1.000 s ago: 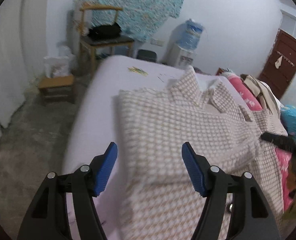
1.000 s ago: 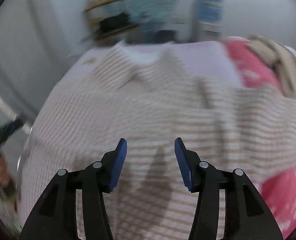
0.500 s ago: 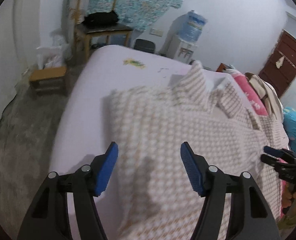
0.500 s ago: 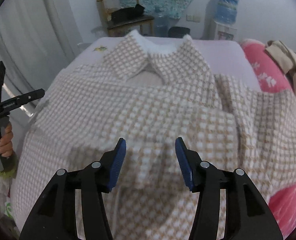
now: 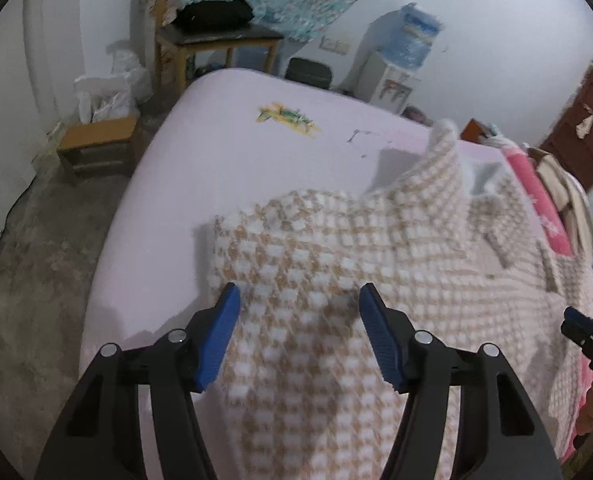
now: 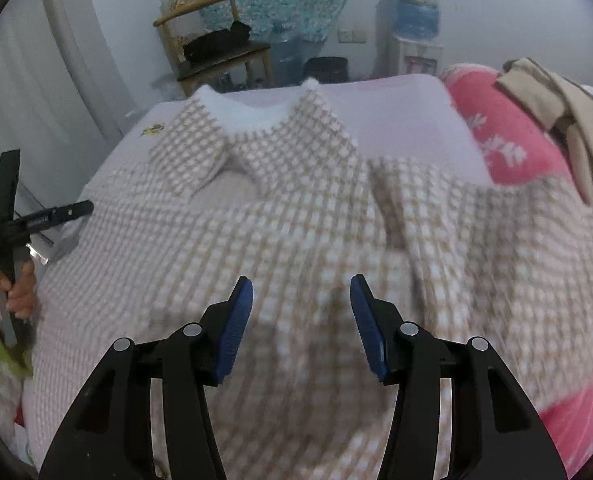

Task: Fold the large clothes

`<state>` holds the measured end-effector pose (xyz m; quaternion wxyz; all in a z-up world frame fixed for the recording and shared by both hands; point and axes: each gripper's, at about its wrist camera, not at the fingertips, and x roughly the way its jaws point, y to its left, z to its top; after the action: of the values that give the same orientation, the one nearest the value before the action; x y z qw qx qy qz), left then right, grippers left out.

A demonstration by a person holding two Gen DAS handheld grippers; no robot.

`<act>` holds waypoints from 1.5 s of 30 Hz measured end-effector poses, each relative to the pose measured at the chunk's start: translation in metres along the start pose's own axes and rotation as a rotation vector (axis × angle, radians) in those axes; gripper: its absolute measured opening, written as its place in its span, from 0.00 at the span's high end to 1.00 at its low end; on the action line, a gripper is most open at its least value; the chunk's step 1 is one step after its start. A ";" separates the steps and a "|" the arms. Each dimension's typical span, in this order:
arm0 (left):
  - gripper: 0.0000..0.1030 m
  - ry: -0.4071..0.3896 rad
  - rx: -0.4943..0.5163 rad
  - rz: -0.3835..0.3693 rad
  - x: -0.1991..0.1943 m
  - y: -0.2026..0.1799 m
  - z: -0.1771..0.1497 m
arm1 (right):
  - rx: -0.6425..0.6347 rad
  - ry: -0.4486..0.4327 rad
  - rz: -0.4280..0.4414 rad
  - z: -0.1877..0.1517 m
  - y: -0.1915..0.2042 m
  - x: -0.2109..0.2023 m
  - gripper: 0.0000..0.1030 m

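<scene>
Soft, even, rather dim indoor light is filling both views, with no glare anywhere. Motion blur is smearing the checked garment [image 5: 336,280] just ahead of the blue fingers [image 5: 220,336] in the left wrist view, and beside the fingers [image 6: 232,328] in the right wrist view (the weave is melting into streaks there). A faint shadow is lying between each pair of fingers. Fisheye bending is curving the walls, and black vignetting is closing off the corners.

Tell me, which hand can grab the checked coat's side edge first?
Probably the left. The left tool hangs open right over the checked coat's side edge, while the right tool, also open, hangs over the coat's middle, away from any edge.
</scene>
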<state>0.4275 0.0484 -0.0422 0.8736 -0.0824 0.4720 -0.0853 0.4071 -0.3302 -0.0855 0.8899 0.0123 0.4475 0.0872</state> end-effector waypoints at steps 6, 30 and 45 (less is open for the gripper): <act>0.41 -0.061 -0.004 0.014 -0.026 0.000 -0.003 | 0.088 0.022 -0.057 0.010 -0.017 0.013 0.58; 0.29 -0.037 0.269 0.138 -0.036 -0.072 -0.104 | -0.104 0.056 -0.068 -0.033 0.088 0.004 0.37; 0.19 -0.069 0.279 0.090 -0.039 -0.068 -0.112 | 0.081 0.040 -0.147 -0.066 0.053 -0.032 0.21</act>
<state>0.3081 -0.0159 -0.0561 0.8953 0.0580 0.4284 -0.1079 0.3276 -0.2869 -0.0943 0.8837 0.0137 0.4679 0.0039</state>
